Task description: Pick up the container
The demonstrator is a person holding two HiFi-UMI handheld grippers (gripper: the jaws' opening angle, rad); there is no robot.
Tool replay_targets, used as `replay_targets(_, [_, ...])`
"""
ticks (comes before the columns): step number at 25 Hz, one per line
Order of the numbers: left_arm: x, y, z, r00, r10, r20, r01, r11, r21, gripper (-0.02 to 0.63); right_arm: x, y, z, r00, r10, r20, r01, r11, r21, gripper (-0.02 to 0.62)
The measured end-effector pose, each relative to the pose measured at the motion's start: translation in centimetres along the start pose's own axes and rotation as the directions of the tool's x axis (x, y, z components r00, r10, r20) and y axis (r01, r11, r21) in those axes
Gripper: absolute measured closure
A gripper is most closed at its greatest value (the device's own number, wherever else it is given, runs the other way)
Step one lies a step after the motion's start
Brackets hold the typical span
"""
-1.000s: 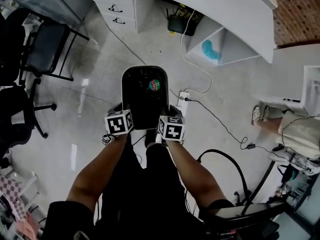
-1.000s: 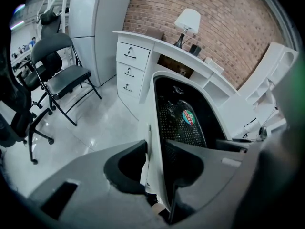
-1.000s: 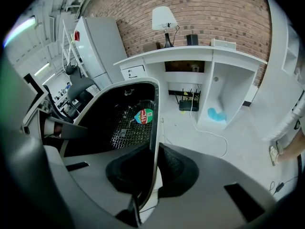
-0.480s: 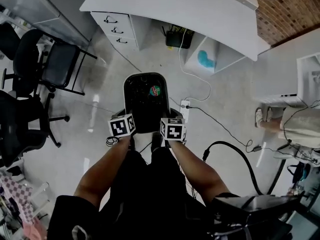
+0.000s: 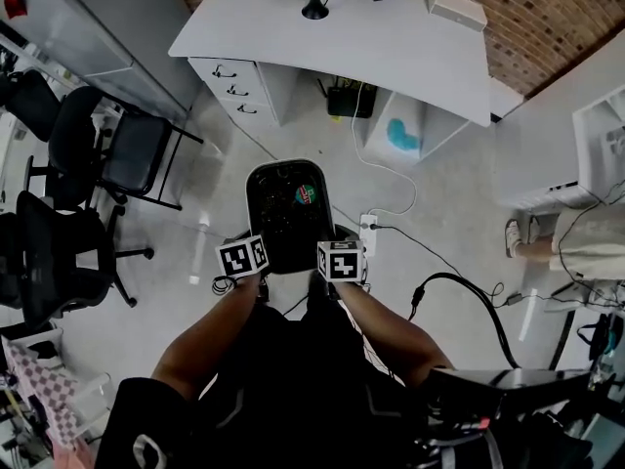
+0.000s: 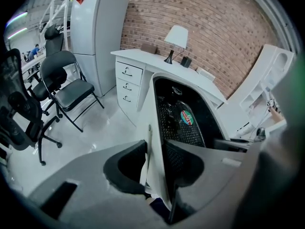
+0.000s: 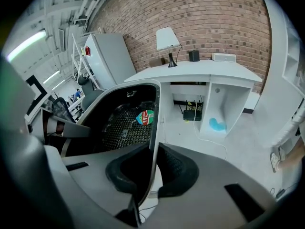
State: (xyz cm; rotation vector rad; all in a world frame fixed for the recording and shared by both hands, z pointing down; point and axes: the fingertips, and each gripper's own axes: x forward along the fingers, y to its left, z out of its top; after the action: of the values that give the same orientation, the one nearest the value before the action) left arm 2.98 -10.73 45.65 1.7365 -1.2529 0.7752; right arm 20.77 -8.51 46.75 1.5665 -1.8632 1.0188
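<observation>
I have the container (image 5: pixel 285 213) up off the floor (image 5: pixel 449 189), held out in front of me between the 2 grippers, with my forearms running in from below in the head view. It is a long tub, black inside and pale outside, with a perforated bottom and a round red-and-green sticker (image 5: pixel 307 194) stuck inside it towards the far end.

The left gripper (image 5: pixel 256 254) sits at the tub's near left corner. In the left gripper view its fingers (image 6: pixel 128 163) are clenched on the left side wall, 1 pad against the pale outer face and the other against the black inner face. The wall runs away between them towards the sticker (image 6: pixel 186 119).

The right gripper (image 5: pixel 327 254) sits at the near right corner. In the right gripper view its fingers (image 7: pixel 177 168) are clamped on the thin right wall the same way, 1 pad inside the tub and 1 outside.

Beyond the tub stands a white worktop (image 5: pixel 391 37) against a brick wall, with a lamp (image 5: pixel 314 8) on it and a set of 3 drawers (image 5: pixel 234 84) under its left end. Black chairs (image 5: pixel 137 149) stand to the left. A power strip (image 5: pixel 368 233) with a white cable lies on the floor just right of the tub.
</observation>
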Motion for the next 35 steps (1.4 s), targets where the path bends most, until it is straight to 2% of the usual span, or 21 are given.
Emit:
replay_targets(11, [-2.5,3.2,3.2,0.995,-0.1,0.013,0.099,0.993,0.057,0.502,-1.6,4.7,2.7,0.995,-0.088,0.052,0.086,0.996,0.03,0.557])
replay_targets(18, [-4.7,5.5,5.0,0.991,-0.129,0.023,0.126,0.986,0.106,0.502,-2.4,7.8,3.3,0.987,-0.139,0.077,0.133,0.988,0.072,0.557])
replay_targets(27, [-7.0,6.7,4.3,0.993,-0.121,0.011,0.12,0.991,0.06,0.5,-3.6,9.8,3.5,0.988,-0.143,0.067,0.14,0.989,0.038,0.557])
replay_targets(35, [-7.8,6.1,4.5,0.994,-0.113,0.011,0.112,0.991,0.072,0.499,-4.6,9.7,3.6,0.988,-0.145,0.062,0.142,0.989,0.039,0.557])
